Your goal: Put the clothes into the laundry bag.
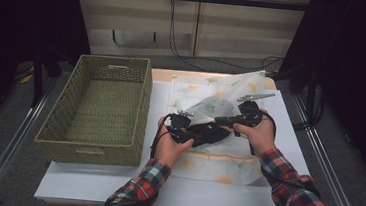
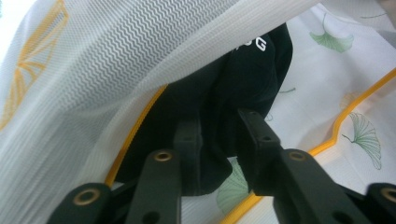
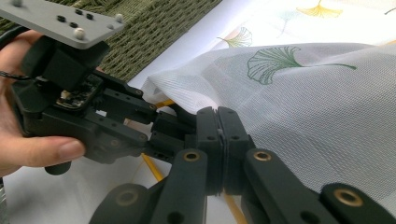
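Two tools on white mesh bag [image 1: 232,95] with ginkgo print and orange trim, mid-table [image 1: 273,191], beside green wicker basket [image 1: 95,110]. Right tool [image 3: 218,135] clamped tight on lifted mesh edge. Left tool [image 2: 224,140] jaws apart around black garment [image 2: 243,79] inside bag mouth, not pressing. Left gripper view reveals white lettering on garment; high view gives dark lump through mesh.

Beside the olive-green woven basket [image 1: 95,108], a white mesh bag [image 3: 299,98] edged in yellow carries green and yellow ginkgo leaves, a black cloth [image 2: 224,107] with white letters lies inside it, and the sleeves [image 1: 291,185] are red plaid.
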A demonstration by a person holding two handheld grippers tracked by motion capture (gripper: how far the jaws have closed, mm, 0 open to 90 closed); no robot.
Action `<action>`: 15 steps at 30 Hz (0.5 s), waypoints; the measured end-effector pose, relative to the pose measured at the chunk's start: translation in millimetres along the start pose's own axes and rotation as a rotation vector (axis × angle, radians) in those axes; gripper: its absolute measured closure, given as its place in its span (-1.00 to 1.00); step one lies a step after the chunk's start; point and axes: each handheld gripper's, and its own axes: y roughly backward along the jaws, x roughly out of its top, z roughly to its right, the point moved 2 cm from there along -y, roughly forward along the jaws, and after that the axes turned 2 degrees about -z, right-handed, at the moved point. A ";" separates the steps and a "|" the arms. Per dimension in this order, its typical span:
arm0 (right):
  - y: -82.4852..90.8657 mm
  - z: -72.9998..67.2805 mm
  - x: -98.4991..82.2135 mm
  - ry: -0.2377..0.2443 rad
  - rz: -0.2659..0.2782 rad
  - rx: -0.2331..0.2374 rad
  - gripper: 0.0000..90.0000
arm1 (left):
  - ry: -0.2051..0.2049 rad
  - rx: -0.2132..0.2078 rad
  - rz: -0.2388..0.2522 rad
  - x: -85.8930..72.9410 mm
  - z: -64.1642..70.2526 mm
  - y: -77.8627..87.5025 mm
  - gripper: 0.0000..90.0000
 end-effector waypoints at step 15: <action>-0.1 0.3 0.2 -0.005 0.003 -0.002 0.99 | -0.003 0.009 -0.031 -0.5 20.4 12.2 1.00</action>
